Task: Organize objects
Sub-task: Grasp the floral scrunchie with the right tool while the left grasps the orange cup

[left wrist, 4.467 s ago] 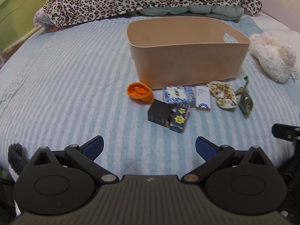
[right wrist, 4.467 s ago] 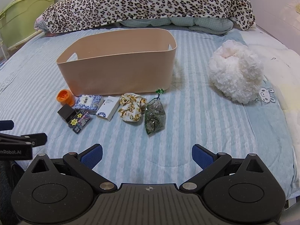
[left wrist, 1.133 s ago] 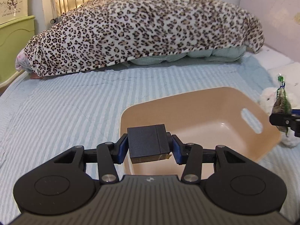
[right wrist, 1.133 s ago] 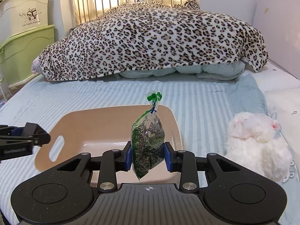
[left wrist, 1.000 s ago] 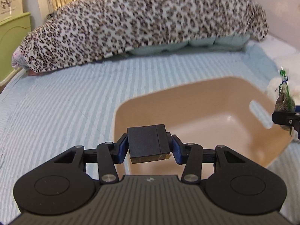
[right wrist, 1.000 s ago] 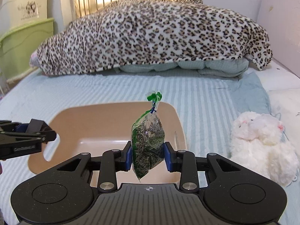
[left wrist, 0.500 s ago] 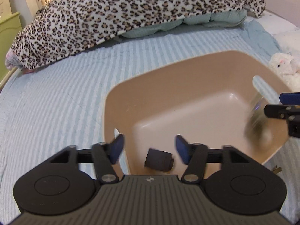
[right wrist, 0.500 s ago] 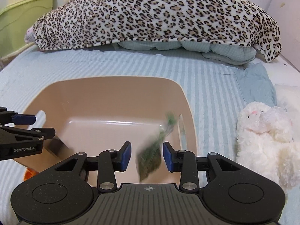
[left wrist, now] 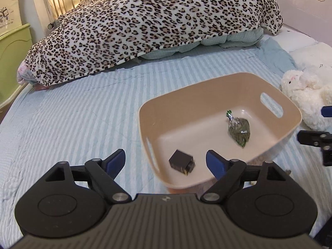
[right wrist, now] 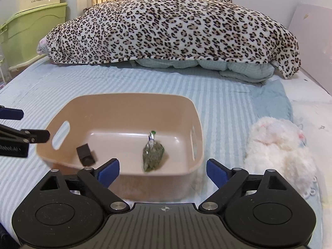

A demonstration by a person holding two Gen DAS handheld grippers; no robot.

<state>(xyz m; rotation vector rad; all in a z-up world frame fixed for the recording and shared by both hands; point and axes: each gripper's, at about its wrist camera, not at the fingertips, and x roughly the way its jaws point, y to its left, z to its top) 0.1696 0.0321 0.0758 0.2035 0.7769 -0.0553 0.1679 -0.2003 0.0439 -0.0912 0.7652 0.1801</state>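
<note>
A beige plastic bin (left wrist: 207, 87) (right wrist: 132, 99) stands on the striped bed. Inside it lie a black box (left wrist: 182, 162) (right wrist: 86, 155) and a clear bag of green stuff (left wrist: 238, 131) (right wrist: 153, 155). My left gripper (left wrist: 166, 160) is open and empty above the bin's near left corner. My right gripper (right wrist: 162, 171) is open and empty above the bin's near wall. The left gripper's fingers (right wrist: 35, 134) show at the left edge of the right wrist view; the right gripper's fingers (left wrist: 311, 138) show at the right edge of the left wrist view.
A leopard-print blanket (left wrist: 155, 20) (right wrist: 176, 27) is piled across the back of the bed. A white plush toy (left wrist: 305, 97) (right wrist: 280, 145) lies right of the bin. Green storage boxes (right wrist: 27, 27) stand at the left. An orange item (left wrist: 176, 189) peeks out below the bin.
Both grippers have opened over the bin. The black box and the green bag dropped from them and now lie on the bin's floor. Both grippers have pulled back a little.
</note>
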